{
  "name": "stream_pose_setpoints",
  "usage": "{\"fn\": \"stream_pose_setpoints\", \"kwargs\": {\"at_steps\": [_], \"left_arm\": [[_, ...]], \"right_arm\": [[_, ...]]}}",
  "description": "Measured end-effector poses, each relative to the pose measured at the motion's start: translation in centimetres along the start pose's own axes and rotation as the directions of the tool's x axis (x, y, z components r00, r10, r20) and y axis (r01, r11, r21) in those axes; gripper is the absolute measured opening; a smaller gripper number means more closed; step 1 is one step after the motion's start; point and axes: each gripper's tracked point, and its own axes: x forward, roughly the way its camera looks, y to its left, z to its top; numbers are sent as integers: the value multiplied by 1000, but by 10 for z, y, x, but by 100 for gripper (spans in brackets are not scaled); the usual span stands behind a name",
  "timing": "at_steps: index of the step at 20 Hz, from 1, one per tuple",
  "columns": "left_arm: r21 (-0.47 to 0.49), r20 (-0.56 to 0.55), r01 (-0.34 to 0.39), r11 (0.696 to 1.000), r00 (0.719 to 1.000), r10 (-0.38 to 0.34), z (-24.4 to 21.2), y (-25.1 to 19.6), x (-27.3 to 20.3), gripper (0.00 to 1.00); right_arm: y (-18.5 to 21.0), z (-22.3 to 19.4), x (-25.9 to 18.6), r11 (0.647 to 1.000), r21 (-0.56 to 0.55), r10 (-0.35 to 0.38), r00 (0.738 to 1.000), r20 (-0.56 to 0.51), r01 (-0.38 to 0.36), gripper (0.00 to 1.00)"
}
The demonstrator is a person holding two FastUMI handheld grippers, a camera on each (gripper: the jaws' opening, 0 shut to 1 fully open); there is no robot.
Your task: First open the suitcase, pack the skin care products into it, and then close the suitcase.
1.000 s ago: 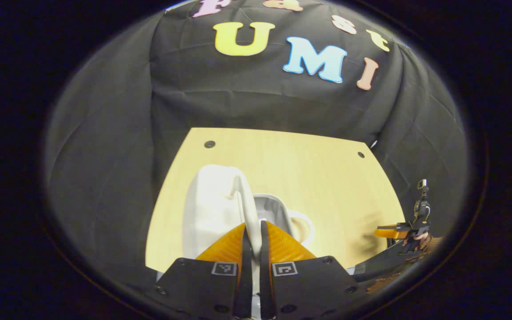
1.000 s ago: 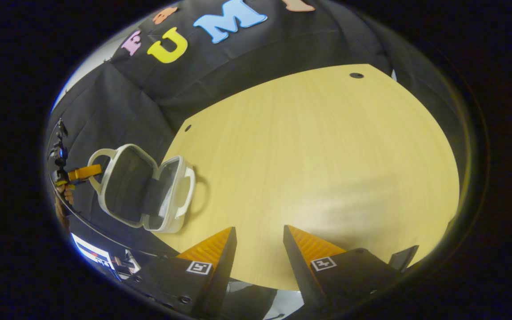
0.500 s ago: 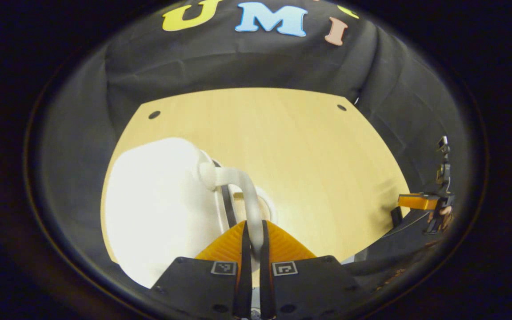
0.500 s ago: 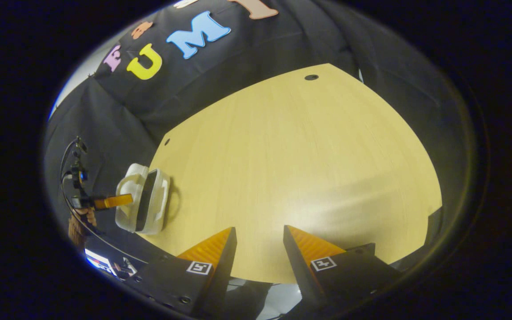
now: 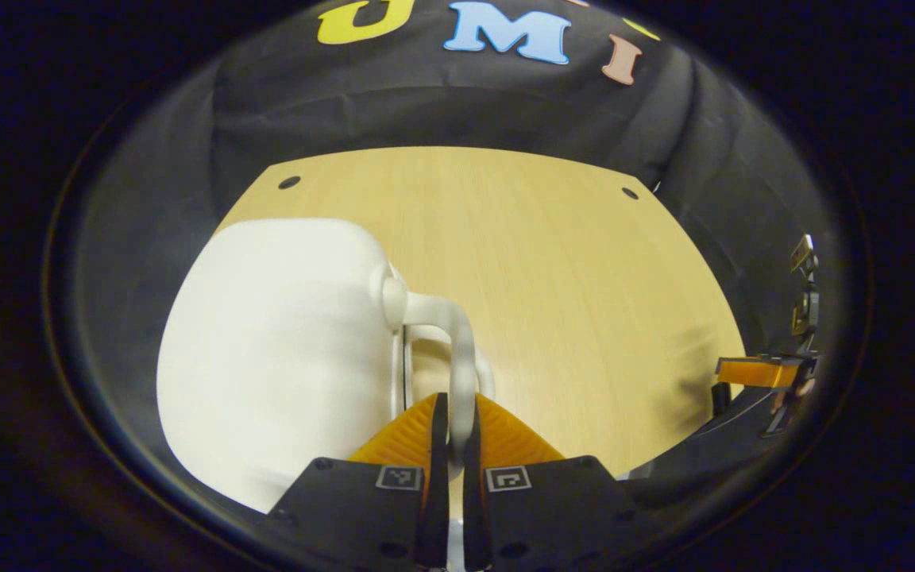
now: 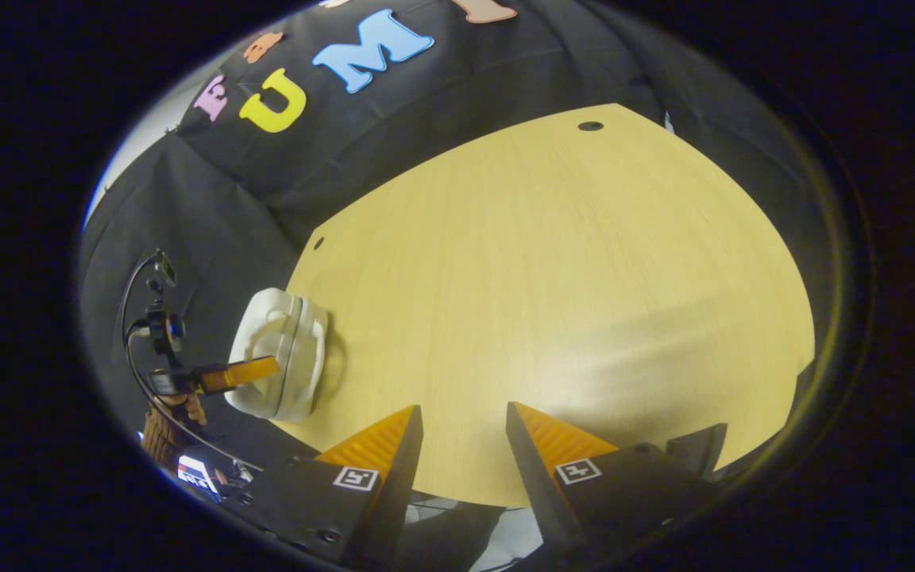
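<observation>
Currently logged, all placed relative to the suitcase:

Suitcase: white hard shell, on the table at its near left corner; in the right gripper view its halves lie together or almost so. I cannot tell whether they have latched.

Handle: on the case's right edge, a second loop just behind it.

Left gripper: jaws clamped on the handle.

Right gripper: well to the case's right, over bare table, jaws apart and empty.

Handling note: I judge this the closing step. I would press the lid straight down through the handle, keep both loops aligned, and let go only once the seam sits flush, bringing the right gripper over to steady the shell if it slides.
</observation>
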Motion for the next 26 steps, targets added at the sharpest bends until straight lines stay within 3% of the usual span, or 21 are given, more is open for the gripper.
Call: {"fn": "stream_pose_setpoints", "kwargs": {"at_steps": [1, 2, 3, 5, 6, 9, 10, 12, 13, 15, 17, 19, 20, 21, 22, 23, 25, 26], "left_arm": [[21, -1, 6, 1000, 1000, -6, 1, -9, -2, 15], [27, 13, -6, 1000, 1000, 5, 4, -15, -3, 23], [23, 38, -32, 999, 999, 31, 9, -18, -7, 48], [-26, 101, -96, 995, 990, 98, 26, -25, -26, 84], [-38, 147, -126, 991, 981, 130, 40, -29, -39, 95], [-20, 316, -207, 978, 927, 203, 98, -48, -89, 98], [-13, 371, -228, 974, 903, 216, 119, -58, -103, 98], [-5, 471, -247, 969, 854, 220, 146, -84, -120, 97], [-5, 521, -248, 969, 826, 215, 143, -61, -126, 97], [-2, 627, -249, 968, 754, 195, 194, -116, -181, 97], [-10, 713, -241, 971, 679, 176, 214, -141, -204, 97], [-50, 799, -231, 972, 574, 178, 238, -161, -229, 97], [-73, 843, -224, 972, 507, 180, 249, -169, -239, 97], [-94, 869, -222, 971, 458, 189, 258, -178, -251, 96], [-116, 883, -221, 968, 424, 202, 264, -182, -253, 95], [-127, 890, -221, 967, 404, 210, 265, -190, -252, 95], [-118, 908, -201, 973, 376, 187, 270, -216, -247, 99], [-111, 921, -203, 973, 346, 177, 275, -225, -254, 95]], "right_arm": [[2, 3, 0, 1000, -5, 0, 1000, 11, 0, 65], [4, 6, 1, 1000, -6, 0, 1000, 21, 1, 65], [4, 9, 0, 1000, -4, -4, 999, 33, 4, 65], [3, 17, -1, 999, -7, -34, 998, 57, 35, 65], [2, 20, -2, 998, -15, -57, 996, 67, 58, 65], [14, 49, -13, 992, -68, -94, 985, 143, 105, 75], [17, 62, -18, 986, -103, -109, 976, 189, 130, 85], [20, 95, -29, 960, -183, -149, 939, 309, 213, 94], [26, 113, -39, 943, -216, -159, 915, 371, 252, 95], [44, 144, -62, 914, -261, -149, 854, 499, 312, 100], [64, 172, -90, 887, -292, -113, 781, 614, 358, 94], [79, 199, -122, 873, -283, -74, 681, 729, 397, 95], [83, 212, -138, 873, -266, -52, 620, 782, 409, 95], [86, 220, -155, 875, -247, -31, 557, 830, 417, 95], [86, 226, -166, 878, -238, -7, 509, 861, 415, 94], [82, 232, -173, 880, -238, 13, 479, 878, 412, 94], [64, 236, -178, 875, -238, 30, 446, 895, 420, 94], [49, 240, -183, 868, -233, 32, 419, 907, 438, 94]]}}
